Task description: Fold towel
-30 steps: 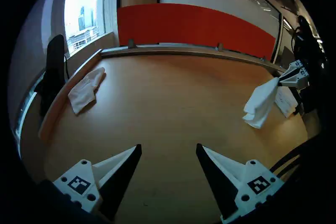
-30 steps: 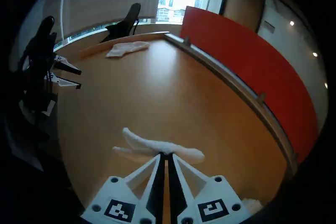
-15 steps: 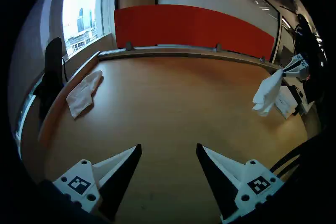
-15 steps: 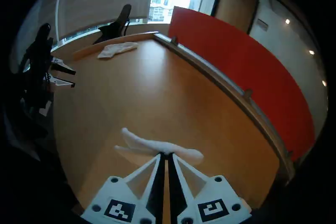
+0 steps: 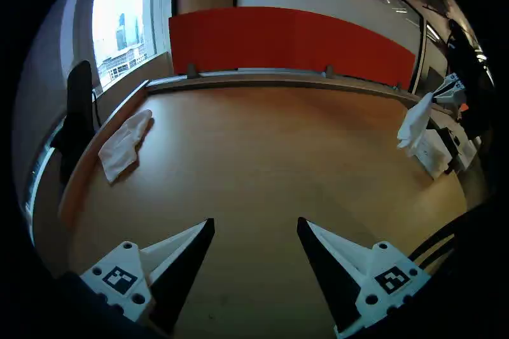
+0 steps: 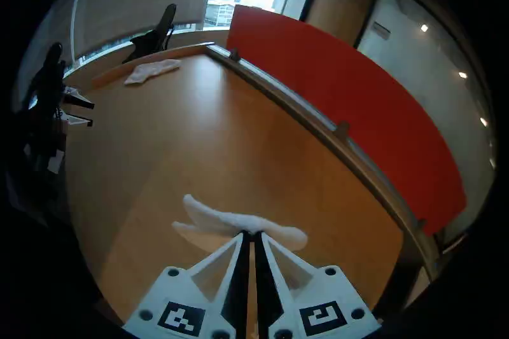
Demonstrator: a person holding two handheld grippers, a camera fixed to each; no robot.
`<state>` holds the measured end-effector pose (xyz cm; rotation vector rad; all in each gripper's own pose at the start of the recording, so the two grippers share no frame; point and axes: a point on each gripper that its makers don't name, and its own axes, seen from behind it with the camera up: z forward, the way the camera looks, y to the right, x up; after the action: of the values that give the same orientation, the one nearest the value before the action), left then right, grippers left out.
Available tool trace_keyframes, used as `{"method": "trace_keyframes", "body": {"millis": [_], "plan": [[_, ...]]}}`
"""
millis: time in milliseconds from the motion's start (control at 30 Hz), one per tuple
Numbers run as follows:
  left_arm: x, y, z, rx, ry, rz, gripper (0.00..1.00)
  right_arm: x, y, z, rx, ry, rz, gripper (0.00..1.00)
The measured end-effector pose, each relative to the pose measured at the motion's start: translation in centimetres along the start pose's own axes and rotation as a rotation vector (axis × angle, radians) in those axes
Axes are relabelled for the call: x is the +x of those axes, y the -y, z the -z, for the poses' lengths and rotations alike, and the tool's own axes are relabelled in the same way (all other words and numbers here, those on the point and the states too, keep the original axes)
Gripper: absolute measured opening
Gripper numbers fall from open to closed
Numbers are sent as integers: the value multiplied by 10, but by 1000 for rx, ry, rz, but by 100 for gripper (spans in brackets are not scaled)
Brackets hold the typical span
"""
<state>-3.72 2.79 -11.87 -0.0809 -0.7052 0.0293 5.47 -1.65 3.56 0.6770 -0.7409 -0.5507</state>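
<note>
A white towel hangs from my right gripper, whose fingers are shut on its top edge, above the wooden table. In the left gripper view the same towel dangles at the far right from that gripper, lifted off the table. My left gripper is open low over the near part of the table, with nothing between its fingers. It also appears far off at the left of the right gripper view. A second white towel lies crumpled at the table's far left.
A red partition runs along the table's far edge behind a raised rail. A dark office chair stands by the window at the left. White folded items sit at the table's right end.
My right gripper has carried its towel up and further to the right, away from the table's middle. My left gripper has stayed put and open.
</note>
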Motion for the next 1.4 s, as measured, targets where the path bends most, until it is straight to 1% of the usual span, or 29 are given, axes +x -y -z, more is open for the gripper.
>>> {"method": "trace_keyframes", "body": {"millis": [267,500,700,1000,1200,1400], "plan": [[0,-3,-1,7,8,-5,97,-20,-47,13,-53,37,-7,5],[1,-8,-3,11,14,-7,97,-35,-88,24,-101,61,-27,5],[3,-13,-6,11,16,-15,97,-47,-116,33,-134,81,-42,5],[6,-19,-7,9,17,-22,96,-58,-147,42,-172,98,-66,5],[6,-22,-8,8,19,-25,96,-64,-159,48,-188,106,-77,5],[8,-25,-8,7,18,-31,97,-73,-164,58,-197,112,-86,5]]}}
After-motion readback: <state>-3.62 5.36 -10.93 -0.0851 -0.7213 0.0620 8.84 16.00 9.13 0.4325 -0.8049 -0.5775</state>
